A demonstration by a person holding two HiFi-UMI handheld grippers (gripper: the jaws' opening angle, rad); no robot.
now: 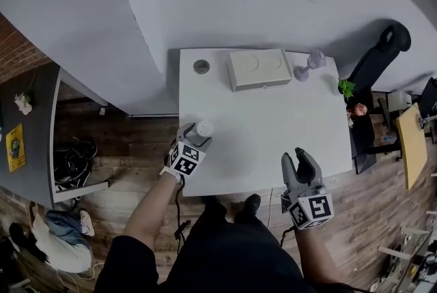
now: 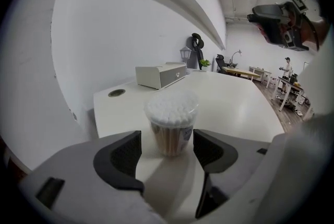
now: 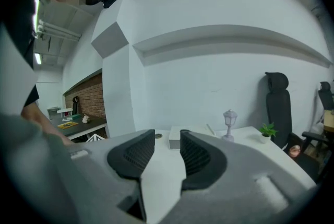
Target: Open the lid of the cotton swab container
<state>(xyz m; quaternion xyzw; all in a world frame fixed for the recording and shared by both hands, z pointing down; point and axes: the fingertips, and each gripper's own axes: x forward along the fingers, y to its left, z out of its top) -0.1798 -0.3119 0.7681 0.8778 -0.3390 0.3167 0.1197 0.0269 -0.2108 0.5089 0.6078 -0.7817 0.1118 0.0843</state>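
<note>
The cotton swab container (image 1: 203, 128) is a clear round tub packed with white-tipped swabs. It stands upright with its lid on near the left front edge of the white table (image 1: 273, 134). In the left gripper view the container (image 2: 171, 124) stands between the tips of my left gripper (image 2: 166, 155), with a gap at each pad. From the head view the left gripper (image 1: 193, 139) sits right at the tub, open. My right gripper (image 1: 295, 156) hovers over the table's front right edge, open with nothing between its jaws (image 3: 167, 152).
A white box (image 1: 259, 68) lies at the back of the table, with a small grey lamp figure (image 1: 308, 65) to its right and a round cable hole (image 1: 201, 66) to its left. A potted plant (image 1: 347, 87) and a black chair (image 1: 379, 56) stand beyond the right edge.
</note>
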